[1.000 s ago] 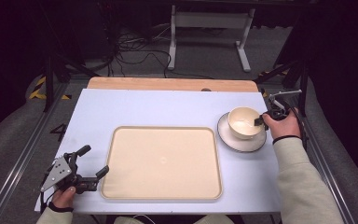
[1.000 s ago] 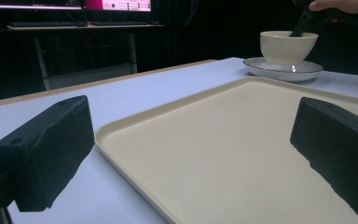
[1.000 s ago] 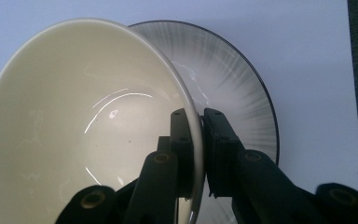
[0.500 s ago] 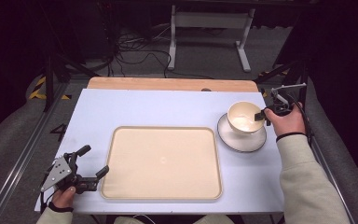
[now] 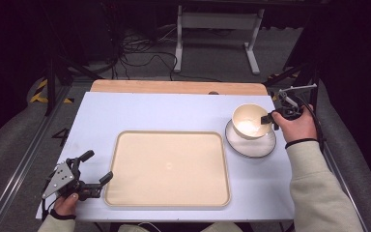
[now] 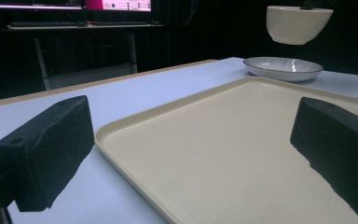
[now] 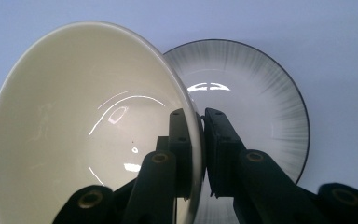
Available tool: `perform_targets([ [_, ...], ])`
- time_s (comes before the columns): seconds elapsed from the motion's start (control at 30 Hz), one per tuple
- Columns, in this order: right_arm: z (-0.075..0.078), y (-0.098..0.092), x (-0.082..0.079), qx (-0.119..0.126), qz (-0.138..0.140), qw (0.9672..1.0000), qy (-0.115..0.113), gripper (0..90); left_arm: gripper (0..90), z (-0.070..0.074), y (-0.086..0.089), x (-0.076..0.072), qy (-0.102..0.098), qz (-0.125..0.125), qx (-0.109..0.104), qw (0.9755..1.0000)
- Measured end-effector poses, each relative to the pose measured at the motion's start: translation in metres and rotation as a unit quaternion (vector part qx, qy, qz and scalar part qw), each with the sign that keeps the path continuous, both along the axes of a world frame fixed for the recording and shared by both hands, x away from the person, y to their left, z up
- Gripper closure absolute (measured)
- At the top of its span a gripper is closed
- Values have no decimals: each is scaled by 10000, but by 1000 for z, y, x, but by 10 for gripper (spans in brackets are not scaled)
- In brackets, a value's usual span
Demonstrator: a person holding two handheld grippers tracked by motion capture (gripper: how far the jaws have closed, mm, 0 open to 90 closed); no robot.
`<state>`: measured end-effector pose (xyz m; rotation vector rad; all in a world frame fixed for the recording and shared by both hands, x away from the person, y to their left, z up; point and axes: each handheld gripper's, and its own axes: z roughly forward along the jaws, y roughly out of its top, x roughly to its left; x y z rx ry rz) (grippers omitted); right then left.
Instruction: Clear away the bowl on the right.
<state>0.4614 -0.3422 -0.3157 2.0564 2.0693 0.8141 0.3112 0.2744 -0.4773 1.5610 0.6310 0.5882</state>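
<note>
High view, right side of frame: your right gripper [image 5: 272, 117] pinches the near-side rim of the cream bowl [image 5: 249, 120], which sits above the striped plate [image 5: 251, 145]. From overhead the two overlap, so you can't judge whether they touch. Left gripper view settles it: at upper right of that frame the bowl [image 6: 298, 23] hangs clear of the plate [image 6: 283, 68], with dark gap between them. Right gripper view gives the grip itself: one jaw inside the bowl [image 7: 88, 126], one outside, wall clamped thin between them, plate [image 7: 256, 98] behind and below. A rim pinch suits a wide bowl the jaws couldn't span.

Lower left of the high view, your left gripper [image 5: 99, 167] rests on the table [image 5: 174, 111], jaws spread and empty, straddling the near corner of the beige tray [image 5: 169, 169]. Likely parked, perhaps to steady the tray if the bowl goes there.
</note>
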Motion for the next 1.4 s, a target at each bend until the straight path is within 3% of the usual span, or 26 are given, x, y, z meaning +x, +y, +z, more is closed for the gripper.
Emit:
perform_targets([
  [0.77,6,67,-16,221,762,9968,9,825,2,0,0,0,-3,-1,-1,10000],
  [1.4,14,124,-27,191,1462,9891,-52,819,2,0,0,0,1,0,-2,10000],
])
